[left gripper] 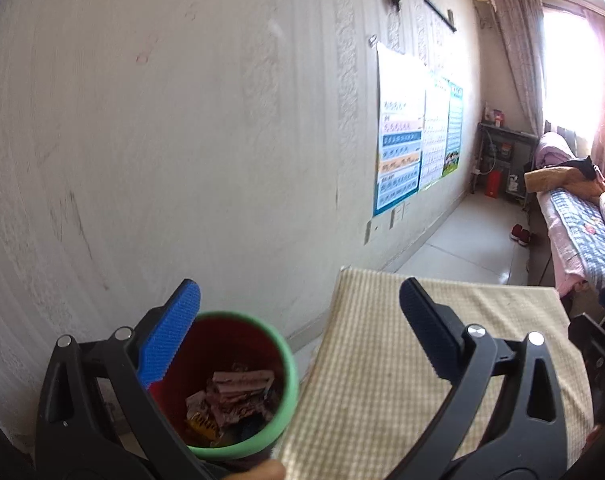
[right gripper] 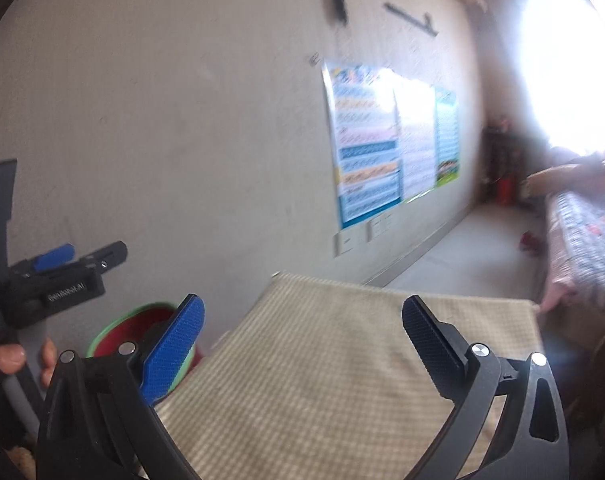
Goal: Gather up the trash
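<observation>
Left wrist view: left gripper (left gripper: pixel 298 308) jaws spread wide, nothing between. Just below, red bin with green rim (left gripper: pixel 290 396) stands on floor beside checked cloth surface (left gripper: pixel 422 360), wrappers (left gripper: pixel 238 396) inside, likely dropped there. Right gripper (right gripper: pixel 302 320) likewise wide apart, empty, above bare cloth. Beyond: wall posters (left gripper: pixel 414 136), bed (left gripper: pixel 578 220).

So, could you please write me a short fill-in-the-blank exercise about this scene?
1. The red bin has a ____ rim.
2. Crumpled wrappers lie ____ the bin.
3. The jaws of the left gripper and the right gripper stand ____, holding nothing.
4. The posters hang on the ____.

Missing words: green; inside; open; wall
</observation>
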`<state>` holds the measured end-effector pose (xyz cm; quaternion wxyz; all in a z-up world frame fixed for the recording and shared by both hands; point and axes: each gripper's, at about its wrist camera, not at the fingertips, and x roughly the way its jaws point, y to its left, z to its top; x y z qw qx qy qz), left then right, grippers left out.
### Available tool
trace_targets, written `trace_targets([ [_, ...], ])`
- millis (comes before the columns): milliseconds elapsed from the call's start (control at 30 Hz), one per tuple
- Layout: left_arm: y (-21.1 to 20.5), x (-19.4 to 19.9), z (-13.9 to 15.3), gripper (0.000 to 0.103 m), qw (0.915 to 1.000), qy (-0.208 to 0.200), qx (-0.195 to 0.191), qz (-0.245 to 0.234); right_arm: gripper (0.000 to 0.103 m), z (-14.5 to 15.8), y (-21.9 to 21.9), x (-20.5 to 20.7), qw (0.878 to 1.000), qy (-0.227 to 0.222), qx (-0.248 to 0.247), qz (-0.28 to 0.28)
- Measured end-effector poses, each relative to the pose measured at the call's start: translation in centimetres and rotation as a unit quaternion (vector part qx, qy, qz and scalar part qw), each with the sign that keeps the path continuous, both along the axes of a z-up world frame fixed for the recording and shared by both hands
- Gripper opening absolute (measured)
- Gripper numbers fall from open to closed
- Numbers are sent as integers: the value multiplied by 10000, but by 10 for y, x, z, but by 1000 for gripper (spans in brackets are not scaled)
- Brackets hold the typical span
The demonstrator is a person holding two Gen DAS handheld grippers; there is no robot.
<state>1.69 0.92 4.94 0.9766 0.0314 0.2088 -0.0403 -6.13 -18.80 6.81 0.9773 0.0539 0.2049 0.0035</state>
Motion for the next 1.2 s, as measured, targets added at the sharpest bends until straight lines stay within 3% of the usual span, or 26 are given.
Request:
trace_targets([
  [200,-40,-15,18,98,9999,-70,105,74,96,1,-26,-20,9960,-283,-441,-723],
  [567,-50,-23,19,98,9996,96,172,187,96,-9,-44,-24,9971,-101,-125,-741],
  [1200,-40,-16,14,98,9994,247,63,248,96,-11,-31,-23,9980,27,-132,-619],
])
